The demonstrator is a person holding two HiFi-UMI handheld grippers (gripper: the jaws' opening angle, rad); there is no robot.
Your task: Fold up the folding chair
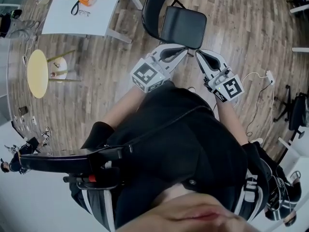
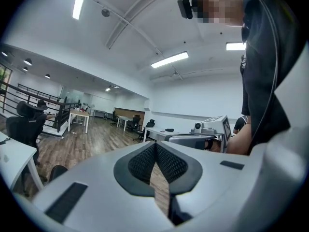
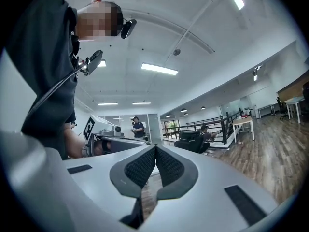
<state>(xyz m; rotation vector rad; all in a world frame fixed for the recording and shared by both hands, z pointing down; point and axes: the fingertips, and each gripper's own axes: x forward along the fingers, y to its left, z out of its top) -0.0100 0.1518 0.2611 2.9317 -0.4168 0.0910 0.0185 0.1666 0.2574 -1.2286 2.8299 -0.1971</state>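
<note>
Black folding chair: unfolded, upright on wood floor. Padded seat flat, rounded backrest behind it, thin dark frame. Stands just beyond left gripper fingers and right gripper fingers; seat's near edge close to fingertips, contact unclear.

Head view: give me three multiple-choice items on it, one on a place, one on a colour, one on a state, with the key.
1. Where does the folding chair stand?
A. Up on a shelf
B. On the wooden floor, ahead of the left gripper and right gripper
C. Behind the person

2. What colour is the round stool top?
A. Pale yellow
B. Red
C. Black

3. How is the chair now?
A. Folded flat
B. Lying on its side
C. Unfolded, seat down

Key: 1 B, floorboards surround it just past both grippers' tips; 2 A, the disc is pale yellow; 3 C, the seat lies level before the upright backrest.
</note>
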